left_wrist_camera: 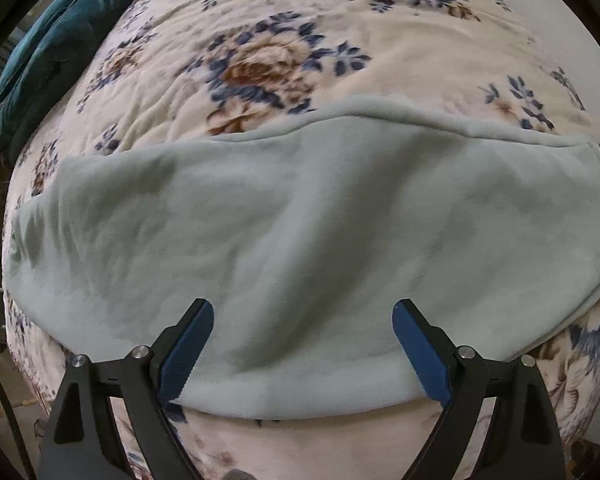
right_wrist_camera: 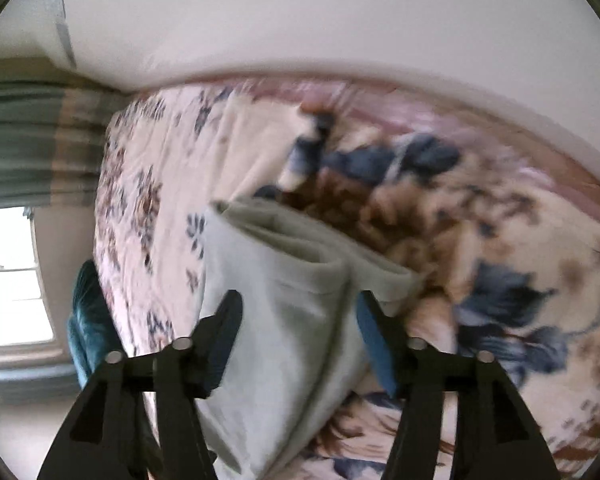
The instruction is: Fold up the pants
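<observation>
Pale grey-green pants (left_wrist_camera: 300, 232) lie folded flat across a floral bedspread (left_wrist_camera: 260, 40). My left gripper (left_wrist_camera: 303, 312) is open, its blue-padded fingers spread wide just above the pants' near folded edge, holding nothing. In the right wrist view the pants (right_wrist_camera: 284, 320) appear as a narrow folded stack with layered hems at the far end. My right gripper (right_wrist_camera: 300, 304) is open, its fingers on either side of the stack's near part, not closed on the cloth. That view is blurred.
A teal velvet cushion (left_wrist_camera: 48, 52) lies at the bed's far left, also in the right wrist view (right_wrist_camera: 88, 320). A white wall (right_wrist_camera: 340, 20) runs behind the bed, with a window (right_wrist_camera: 12, 276) and curtain (right_wrist_camera: 32, 144) at the left.
</observation>
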The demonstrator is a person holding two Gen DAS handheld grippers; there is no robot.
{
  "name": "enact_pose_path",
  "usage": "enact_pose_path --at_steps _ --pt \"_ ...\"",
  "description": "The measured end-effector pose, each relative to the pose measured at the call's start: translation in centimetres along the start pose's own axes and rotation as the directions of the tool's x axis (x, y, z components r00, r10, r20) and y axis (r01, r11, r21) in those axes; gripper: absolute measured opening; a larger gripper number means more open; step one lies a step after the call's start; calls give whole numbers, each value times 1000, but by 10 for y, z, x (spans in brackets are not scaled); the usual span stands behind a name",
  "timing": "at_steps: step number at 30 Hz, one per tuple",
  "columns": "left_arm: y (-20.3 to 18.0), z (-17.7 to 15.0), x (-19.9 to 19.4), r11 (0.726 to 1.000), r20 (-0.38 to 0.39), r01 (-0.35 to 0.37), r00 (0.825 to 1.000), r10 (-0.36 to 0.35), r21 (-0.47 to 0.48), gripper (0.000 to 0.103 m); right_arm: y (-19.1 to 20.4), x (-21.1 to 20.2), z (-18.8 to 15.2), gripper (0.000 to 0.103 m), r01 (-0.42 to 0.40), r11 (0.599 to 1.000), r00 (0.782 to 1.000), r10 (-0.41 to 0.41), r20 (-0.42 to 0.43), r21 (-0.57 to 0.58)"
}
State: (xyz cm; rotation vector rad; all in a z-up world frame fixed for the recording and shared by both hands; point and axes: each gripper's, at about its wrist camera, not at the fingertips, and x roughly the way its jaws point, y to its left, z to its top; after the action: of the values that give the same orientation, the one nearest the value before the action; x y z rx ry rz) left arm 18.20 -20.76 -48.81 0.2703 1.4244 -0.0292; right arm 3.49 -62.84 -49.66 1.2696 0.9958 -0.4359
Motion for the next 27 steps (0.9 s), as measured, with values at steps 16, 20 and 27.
enact_pose_path --at_steps 16,20,27 --pt "1 -5 1 1000 5 -14 1000 14 -6 92 5 -11 -17 9 157 987 987 -155 33 -44" --pt "6 -5 3 1000 2 -16 1000 16 -20 92 -25 19 -11 16 186 982 978 -186 -95 -12" --pt "1 -6 7 999 30 -13 999 13 -29 92 11 -26 10 63 305 931 952 -295 76 -202"
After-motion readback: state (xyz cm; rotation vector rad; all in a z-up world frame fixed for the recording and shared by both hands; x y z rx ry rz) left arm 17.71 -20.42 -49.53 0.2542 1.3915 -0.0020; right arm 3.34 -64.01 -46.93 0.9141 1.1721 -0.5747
